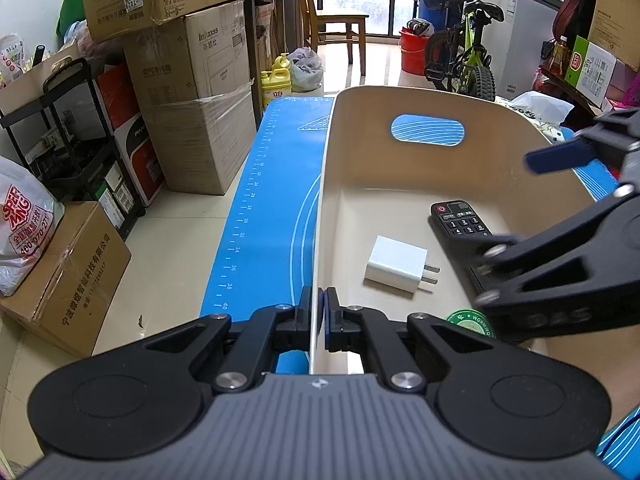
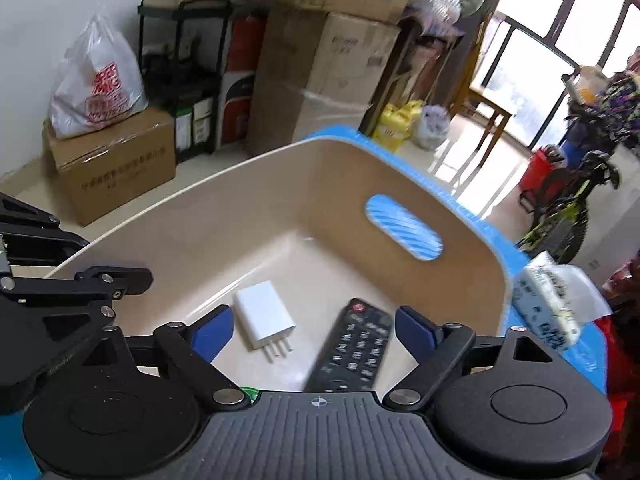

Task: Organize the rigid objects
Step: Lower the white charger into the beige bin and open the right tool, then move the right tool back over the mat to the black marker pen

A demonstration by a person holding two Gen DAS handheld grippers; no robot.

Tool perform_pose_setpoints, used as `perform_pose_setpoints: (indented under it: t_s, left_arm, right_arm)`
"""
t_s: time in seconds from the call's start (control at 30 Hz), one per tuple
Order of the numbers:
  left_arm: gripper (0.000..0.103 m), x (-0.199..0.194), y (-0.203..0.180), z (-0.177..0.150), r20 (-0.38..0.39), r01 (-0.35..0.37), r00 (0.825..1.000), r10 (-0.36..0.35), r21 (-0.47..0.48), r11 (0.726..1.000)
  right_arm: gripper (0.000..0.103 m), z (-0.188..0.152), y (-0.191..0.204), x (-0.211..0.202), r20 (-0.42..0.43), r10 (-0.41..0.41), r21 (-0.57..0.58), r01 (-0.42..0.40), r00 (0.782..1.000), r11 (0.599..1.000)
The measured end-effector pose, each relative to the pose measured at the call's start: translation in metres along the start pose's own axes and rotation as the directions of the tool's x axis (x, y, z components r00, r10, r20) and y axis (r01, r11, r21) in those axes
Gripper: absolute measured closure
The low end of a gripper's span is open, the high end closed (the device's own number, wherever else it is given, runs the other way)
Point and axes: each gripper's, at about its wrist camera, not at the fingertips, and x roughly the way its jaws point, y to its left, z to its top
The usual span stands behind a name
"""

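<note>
While the left hand-held gripper (image 1: pixel 319 312) is clenched on the near left wall of the beige bin (image 1: pixel 400 184), one pad outside and one inside, the right hand-held gripper (image 2: pixel 314 330) hangs released over the bin's inside with its blue pads (image 2: pixel 212 330) spread wide and nothing between them. Below that gap, on the bin floor, lie a white charger (image 2: pixel 264 316), prongs toward the camera, and just to its right a black remote (image 2: pixel 352 348), red button at the far end; the two are near but apart. A round green label (image 1: pixel 470 322) shows at the bin's near edge. The bin has an oval handle hole (image 1: pixel 427 129) in its far wall and stands on a blue mat (image 1: pixel 272 200) covering the bench. Beyond are stacked boxes (image 1: pixel 192 92), a black rack (image 1: pixel 76 140) and a bike (image 1: pixel 464 60).
</note>
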Motion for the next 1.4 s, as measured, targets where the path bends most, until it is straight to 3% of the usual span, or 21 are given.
perform_pose_setpoints:
  t_s: [0.27, 0.6, 0.73, 1.07, 1.4]
  left_arm:
    - [0.098, 0.000, 0.000, 0.000, 0.000, 0.000, 1.000, 0.000, 0.000, 1.000]
    - [0.097, 0.000, 0.000, 0.000, 0.000, -0.003, 1.000, 0.003, 0.003, 1.000]
    - [0.097, 0.000, 0.000, -0.001, 0.001, -0.007, 1.000, 0.007, 0.005, 1.000]
    - [0.097, -0.001, 0.000, 0.000, 0.000, -0.008, 1.000, 0.008, 0.006, 1.000]
    - [0.097, -0.001, 0.000, 0.000, 0.000, -0.009, 1.000, 0.009, 0.006, 1.000]
  right_arm:
    - [0.008, -0.006, -0.022, -0.039, 0.080, -0.100, 0.001, 0.100, 0.992, 0.995]
    - [0.007, -0.043, -0.087, -0.067, 0.098, -0.215, 0.159, 0.198, 0.972, 0.967]
    - [0.007, -0.069, -0.111, -0.065, 0.070, -0.259, 0.230, 0.237, 0.963, 0.944]
    - [0.009, -0.132, -0.153, -0.033, -0.065, -0.250, 0.396, 0.255, 0.966, 0.882]
    - [0.029, -0.156, -0.145, -0.001, -0.174, -0.205, 0.435, 0.262, 0.963, 0.861]
